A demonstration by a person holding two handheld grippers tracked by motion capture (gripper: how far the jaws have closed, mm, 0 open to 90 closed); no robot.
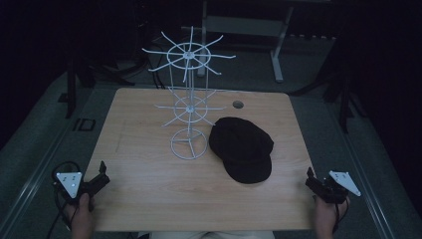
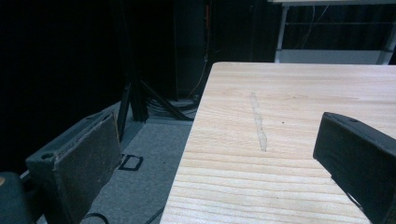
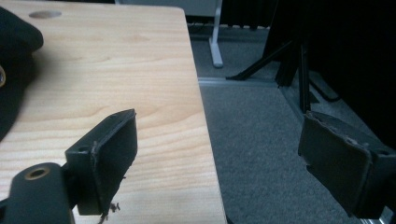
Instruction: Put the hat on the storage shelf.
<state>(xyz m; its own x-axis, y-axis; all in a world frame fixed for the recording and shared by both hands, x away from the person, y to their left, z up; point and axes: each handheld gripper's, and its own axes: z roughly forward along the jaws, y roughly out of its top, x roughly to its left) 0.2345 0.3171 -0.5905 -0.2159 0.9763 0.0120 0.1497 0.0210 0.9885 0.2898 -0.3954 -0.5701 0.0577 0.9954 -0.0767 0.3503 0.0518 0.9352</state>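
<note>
A black flat cap (image 1: 242, 147) lies on the wooden table (image 1: 149, 189), right of centre; its edge shows at the far left of the right gripper view (image 3: 14, 60). Just left of it stands a white wire rack (image 1: 189, 99) with two tiers of spoke hooks and a ring base. My left gripper (image 1: 102, 174) is held at the table's front-left edge, open, with nothing between its jaws (image 2: 215, 158). My right gripper (image 1: 311, 178) hovers at the front-right edge, open and empty (image 3: 219, 154), one jaw over the table and one over the floor.
A round cable hole (image 1: 238, 104) sits near the table's far edge. Grey carpet (image 3: 252, 140) surrounds the table. Black tripod legs (image 2: 140, 98) stand on the floor to the left and right, and a white desk frame (image 1: 276, 45) stands behind.
</note>
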